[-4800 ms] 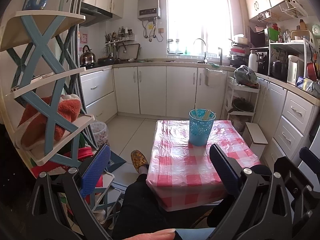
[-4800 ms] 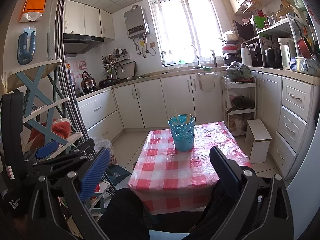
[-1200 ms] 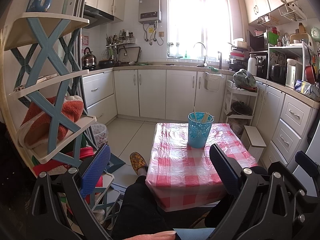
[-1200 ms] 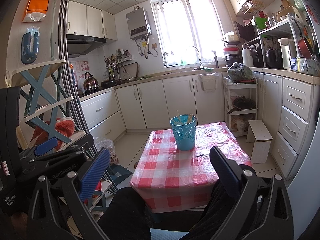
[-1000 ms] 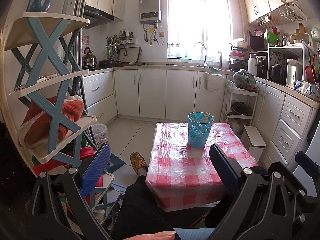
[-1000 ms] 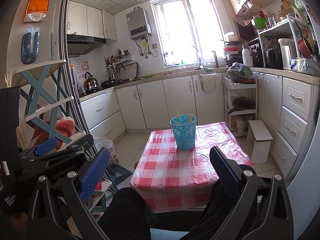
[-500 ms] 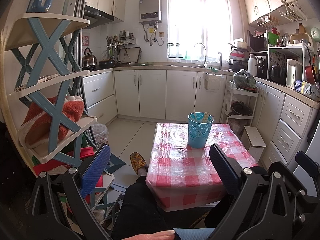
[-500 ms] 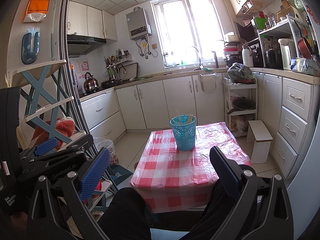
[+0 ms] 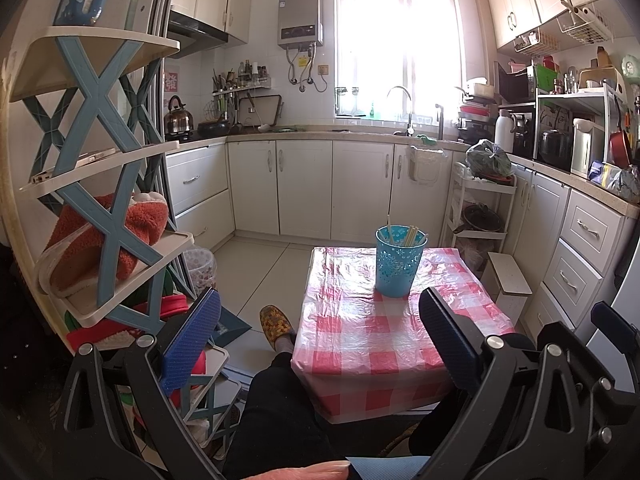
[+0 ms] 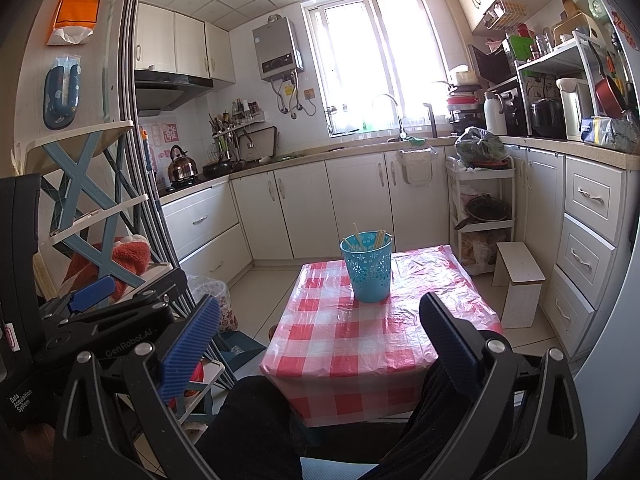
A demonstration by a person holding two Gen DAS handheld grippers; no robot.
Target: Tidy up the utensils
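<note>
Cup (image 9: 399, 264): blue, upright on the checked table (image 9: 360, 344), chopsticks (image 9: 410, 235) inside.
My left claw (image 9: 320, 340): spread, empty, short of the cup.
My right claw (image 10: 320, 340): spread, empty, short of the cup.

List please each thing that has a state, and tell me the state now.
Left gripper: fingers open, empty.
Right gripper: fingers open, empty.
Blue cup: upright on the table, holding chopsticks.
Cabinet doors: closed.
Drawers: closed.

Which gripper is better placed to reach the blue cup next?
Marginal: both grippers, left and right, are open, empty, back from the table. Blue cup sits right of centre in the left view; I'd lean right.
</note>
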